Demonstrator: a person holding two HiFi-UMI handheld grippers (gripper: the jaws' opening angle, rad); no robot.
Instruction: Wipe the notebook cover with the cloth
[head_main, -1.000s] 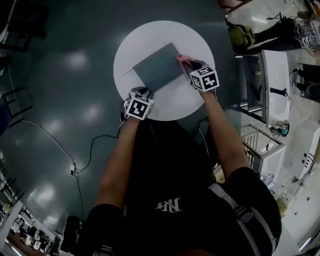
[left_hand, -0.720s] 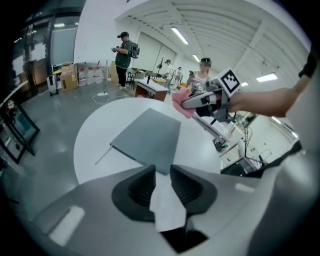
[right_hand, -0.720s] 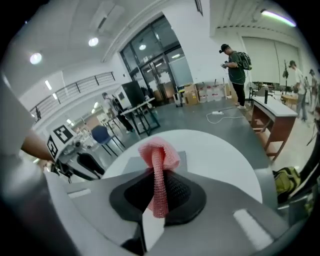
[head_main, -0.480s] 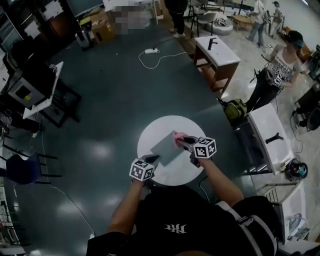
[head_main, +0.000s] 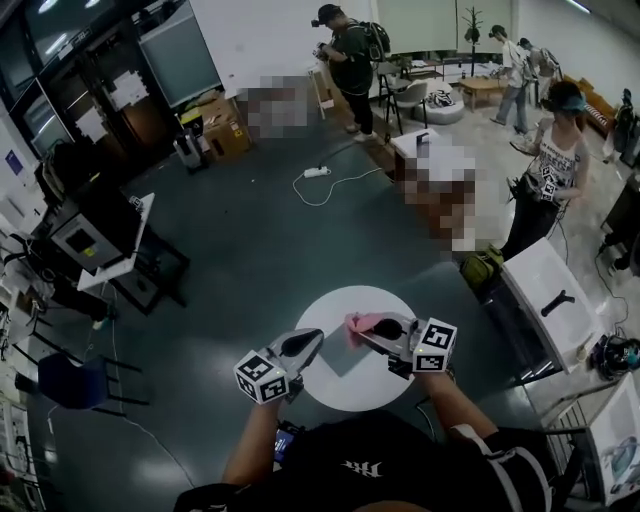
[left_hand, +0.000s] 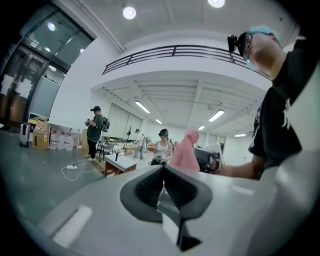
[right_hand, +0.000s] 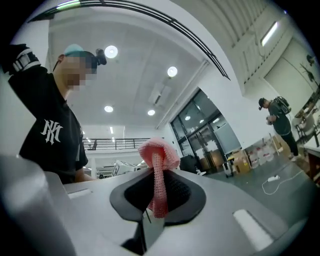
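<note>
Both my grippers have come up off the round counter in the last second, and the notebook lies flat below them. My left gripper has just closed its jaws on nothing. My right gripper pinches the pink cloth. The wiping looks finished to me.

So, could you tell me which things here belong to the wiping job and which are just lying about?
Job: pink cloth, pinched in the right tool; grey notebook on the round white table; left tool, just closed on nothing.
Lying about: power strip; cardboard boxes; green bag; blue chair.
</note>
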